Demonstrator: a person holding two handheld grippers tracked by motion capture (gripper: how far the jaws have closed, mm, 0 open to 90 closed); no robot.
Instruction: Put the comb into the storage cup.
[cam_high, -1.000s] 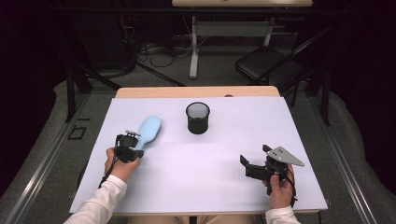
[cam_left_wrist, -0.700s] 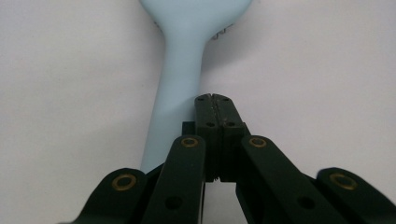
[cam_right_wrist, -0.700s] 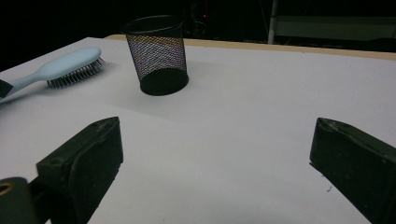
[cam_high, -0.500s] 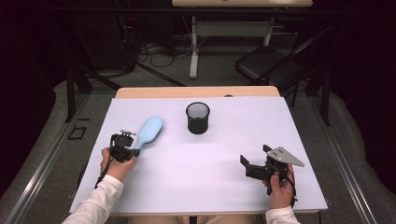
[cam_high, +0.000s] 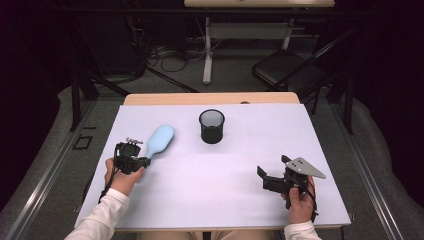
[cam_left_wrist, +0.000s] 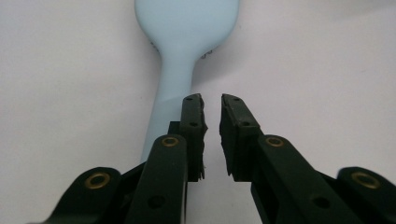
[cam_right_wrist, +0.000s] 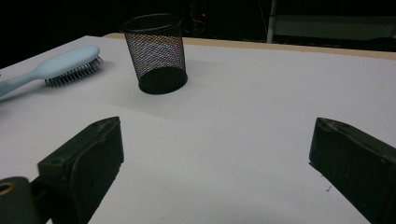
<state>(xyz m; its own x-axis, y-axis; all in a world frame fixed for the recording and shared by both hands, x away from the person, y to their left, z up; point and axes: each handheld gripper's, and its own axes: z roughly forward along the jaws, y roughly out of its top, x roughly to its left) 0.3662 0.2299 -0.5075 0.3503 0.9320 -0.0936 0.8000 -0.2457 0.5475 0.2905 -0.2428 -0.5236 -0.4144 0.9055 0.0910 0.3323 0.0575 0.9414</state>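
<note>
— Claw status, left (cam_left_wrist: 212, 100)?
— Mine has just been parting; a narrow gap, nothing between, hairbrush (cam_left_wrist: 184, 51) handle beside it on the surface (cam_high: 225, 180).
— Right claw (cam_right_wrist: 215, 163)?
— Released wide, well apart from it.

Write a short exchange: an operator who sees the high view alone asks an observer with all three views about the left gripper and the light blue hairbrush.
Operator: Does the left gripper grip the hairbrush by its handle?
Observer: No. In the left gripper view its jaws have just been opening. The narrow gap between the pads shows bare table, and the handle runs past one jaw, outside that gap.
Operator: Which way do the bristles face?
Observer: In the right gripper view they point down, and the brush head rests on them on the table.
</note>
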